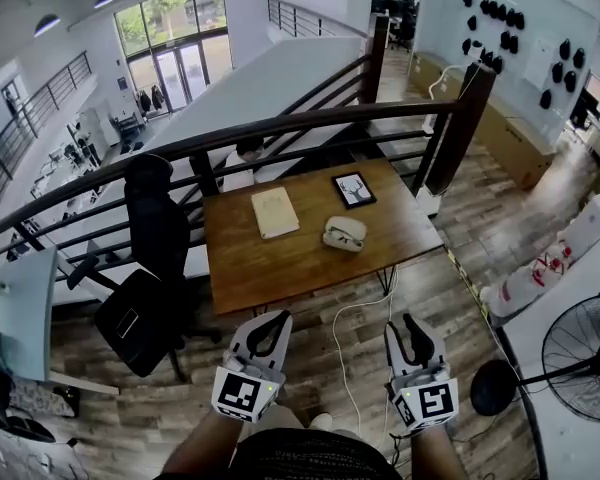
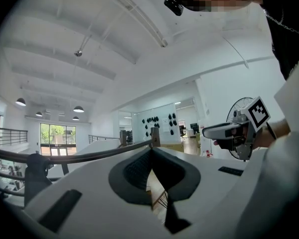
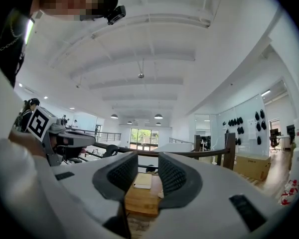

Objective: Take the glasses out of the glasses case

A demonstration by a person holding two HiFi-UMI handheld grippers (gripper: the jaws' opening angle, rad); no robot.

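The pale glasses case [image 1: 344, 233] lies closed on the wooden table [image 1: 270, 268], right of centre, and no glasses can be seen. Both grippers hang level in front of the table's near edge, well short of the case. My left gripper [image 1: 278, 318] has its fingertips touching, with nothing between them; in its own view the jaws meet at a point [image 2: 151, 150]. My right gripper [image 1: 400, 323] stands open and empty, and the table shows through its gap [image 3: 148, 156]. Each gripper also shows in the other's view, the right gripper [image 2: 229, 131] and the left gripper [image 3: 65, 138].
A tan notebook [image 1: 275, 212] and a framed deer picture [image 1: 354, 189] lie on the table behind the case. A black office chair [image 1: 150, 268] stands at the table's left, a dark railing [image 1: 280, 128] runs behind it. A floor fan [image 1: 580, 358] is at right, a white cable [image 1: 345, 338] on the floor.
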